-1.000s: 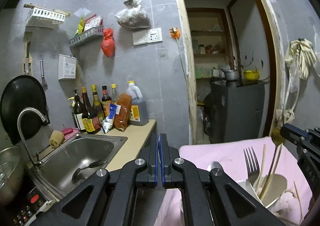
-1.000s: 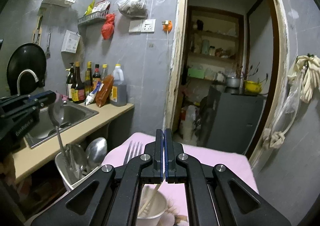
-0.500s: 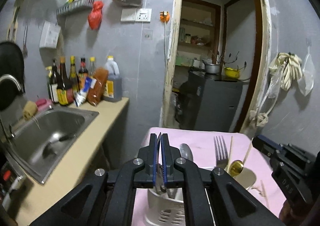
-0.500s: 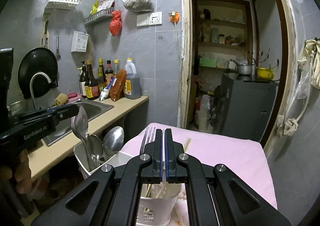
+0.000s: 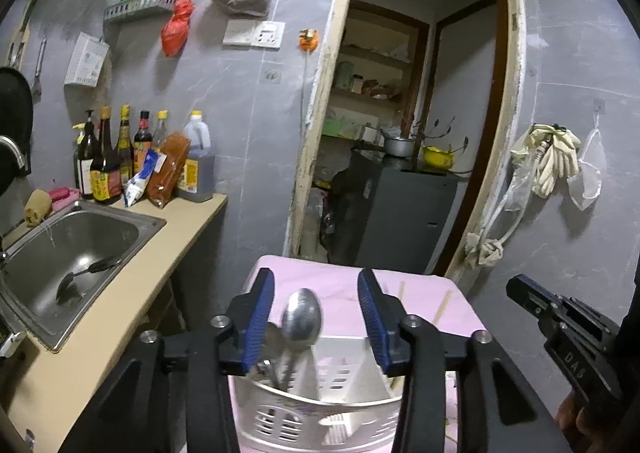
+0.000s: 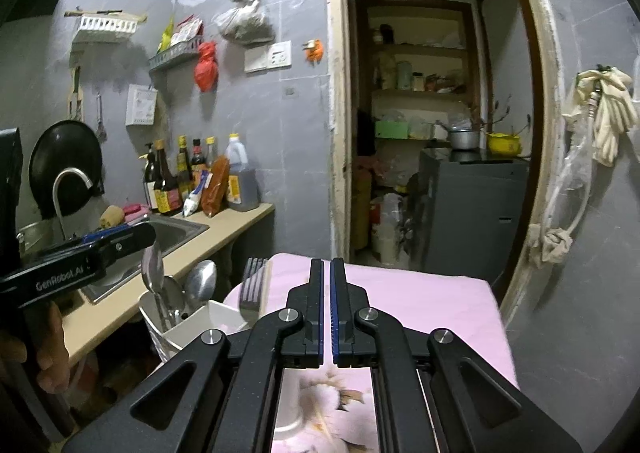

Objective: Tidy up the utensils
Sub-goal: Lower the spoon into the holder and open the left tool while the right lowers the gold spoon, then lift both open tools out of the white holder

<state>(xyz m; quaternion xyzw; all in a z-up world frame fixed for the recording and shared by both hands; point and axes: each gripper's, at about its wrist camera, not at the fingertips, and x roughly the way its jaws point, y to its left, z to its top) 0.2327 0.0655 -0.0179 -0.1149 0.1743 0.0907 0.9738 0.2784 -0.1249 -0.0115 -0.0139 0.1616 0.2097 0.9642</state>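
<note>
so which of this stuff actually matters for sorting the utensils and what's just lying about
Job:
spoon
white utensil holder
fork
chopsticks
left gripper

Lying about:
sauce bottles
sink
red bag
gloves

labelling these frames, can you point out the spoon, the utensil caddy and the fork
spoon (image 5: 302,315): left wrist view, on its bowl, standing between the open fingers.
utensil caddy (image 5: 304,419): left wrist view, on its white slotted front wall.
fork (image 6: 253,285): right wrist view, on its tines.
</note>
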